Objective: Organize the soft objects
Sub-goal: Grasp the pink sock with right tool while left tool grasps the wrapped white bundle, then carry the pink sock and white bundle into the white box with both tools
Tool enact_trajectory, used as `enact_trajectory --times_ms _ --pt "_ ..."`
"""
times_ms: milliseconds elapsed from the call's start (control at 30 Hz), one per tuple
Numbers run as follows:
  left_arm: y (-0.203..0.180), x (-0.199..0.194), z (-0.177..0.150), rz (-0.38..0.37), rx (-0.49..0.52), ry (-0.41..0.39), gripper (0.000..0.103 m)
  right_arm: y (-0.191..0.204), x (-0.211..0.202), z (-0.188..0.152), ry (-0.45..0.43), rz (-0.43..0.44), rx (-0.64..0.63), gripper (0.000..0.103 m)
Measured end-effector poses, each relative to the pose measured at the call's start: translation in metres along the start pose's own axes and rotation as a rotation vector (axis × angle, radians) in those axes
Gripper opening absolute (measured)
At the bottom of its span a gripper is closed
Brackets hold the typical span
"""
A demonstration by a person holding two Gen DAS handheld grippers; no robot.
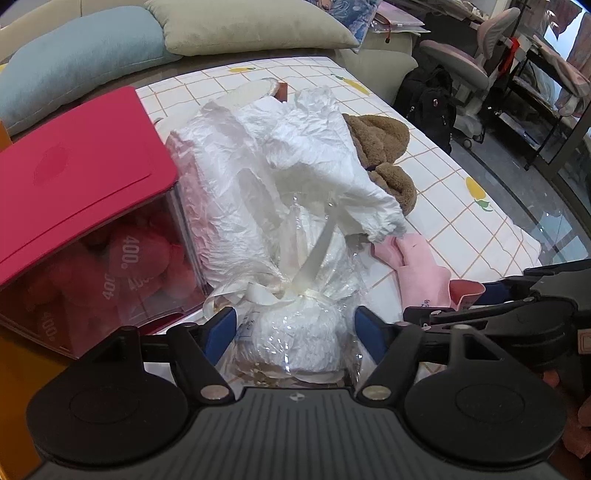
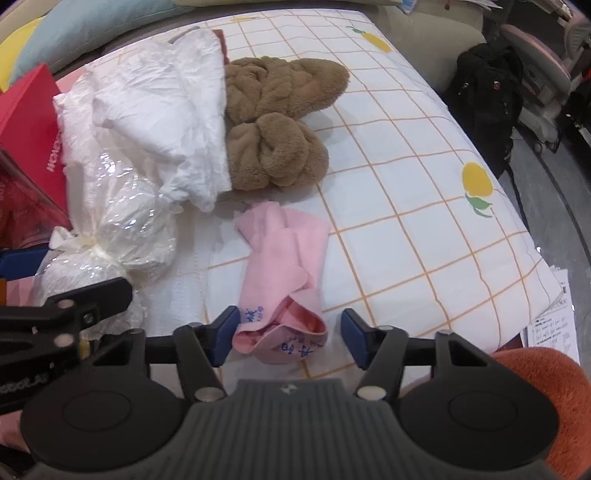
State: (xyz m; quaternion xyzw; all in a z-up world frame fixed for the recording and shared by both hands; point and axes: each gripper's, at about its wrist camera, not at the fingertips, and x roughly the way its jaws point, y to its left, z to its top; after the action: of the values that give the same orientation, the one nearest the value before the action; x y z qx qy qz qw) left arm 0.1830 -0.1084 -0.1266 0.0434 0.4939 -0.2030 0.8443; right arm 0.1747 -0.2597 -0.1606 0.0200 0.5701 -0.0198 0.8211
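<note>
My left gripper (image 1: 295,328) stands open around a white bundle wrapped in clear cellophane (image 1: 291,343) and tied with a cream ribbon; its blue pads flank the bundle without clearly pressing it. My right gripper (image 2: 290,334) is open over the near end of a pink cloth (image 2: 284,258). The left pad touches the cloth's edge and the right pad stands apart from it. A crumpled white cloth (image 1: 277,155) lies behind the bundle, partly over a brown fluffy towel (image 2: 277,122). The bundle (image 2: 125,221) also shows left of the pink cloth.
A clear box with a red lid (image 1: 74,177) holds red plush pieces at the left. The checked lemon-print cover (image 2: 406,184) spreads to the right. Blue (image 1: 74,62) and beige (image 1: 251,26) pillows lie behind. A black backpack (image 2: 484,92) stands off the edge, an orange cushion (image 2: 535,387) nearby.
</note>
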Motion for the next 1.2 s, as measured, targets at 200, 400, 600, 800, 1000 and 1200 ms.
enact_trajectory --times_ms 200,400,600,800,1000,1200 --pt "-0.002 -0.006 -0.004 0.006 -0.008 -0.037 0.058 0.01 -0.008 -0.006 -0.019 0.023 -0.046 0.006" --pt "0.001 -0.032 -0.007 -0.012 -0.037 -0.104 0.056 -0.003 -0.02 -0.007 -0.063 0.046 0.021 0.005" --pt "-0.001 -0.066 -0.018 -0.045 -0.055 -0.132 0.056 -0.006 -0.044 -0.014 -0.114 0.054 0.054 0.005" --pt "-0.001 -0.097 -0.03 -0.062 -0.077 -0.159 0.056 -0.004 -0.067 -0.026 -0.13 0.077 0.065 0.005" --pt "0.009 -0.139 -0.035 -0.074 -0.117 -0.255 0.056 0.012 -0.101 -0.035 -0.224 0.097 -0.006 0.005" --pt "0.029 -0.174 -0.037 -0.023 -0.163 -0.344 0.056 0.046 -0.143 -0.038 -0.359 0.135 -0.133 0.005"
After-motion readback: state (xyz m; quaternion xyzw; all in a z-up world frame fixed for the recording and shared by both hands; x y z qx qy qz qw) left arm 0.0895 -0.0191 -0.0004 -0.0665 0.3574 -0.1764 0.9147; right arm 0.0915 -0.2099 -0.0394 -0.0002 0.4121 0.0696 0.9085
